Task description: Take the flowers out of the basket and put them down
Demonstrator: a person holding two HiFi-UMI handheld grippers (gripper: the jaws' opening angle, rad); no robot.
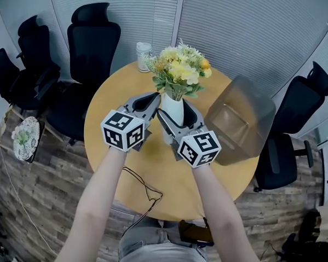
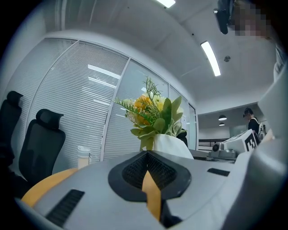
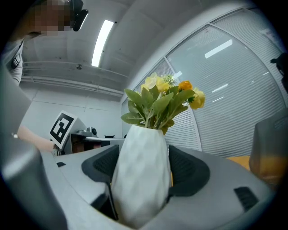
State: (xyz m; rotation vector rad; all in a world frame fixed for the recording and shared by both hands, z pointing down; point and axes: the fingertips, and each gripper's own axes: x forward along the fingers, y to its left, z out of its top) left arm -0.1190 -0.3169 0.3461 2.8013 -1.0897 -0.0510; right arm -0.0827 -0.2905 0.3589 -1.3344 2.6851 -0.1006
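A white vase with a bunch of yellow flowers stands upright over the middle of the round wooden table. My right gripper is shut on the vase, one pad on each side of its body; the flowers rise above the jaws. Just left of the vase, my left gripper is shut with nothing in it. Its view shows the flowers and vase ahead to the right. A translucent grey basket sits tilted at the table's right.
A lidded jar stands at the table's far edge. A thin black cable lies on the near part of the table, and a dark phone rests by the person's lap. Black office chairs ring the table.
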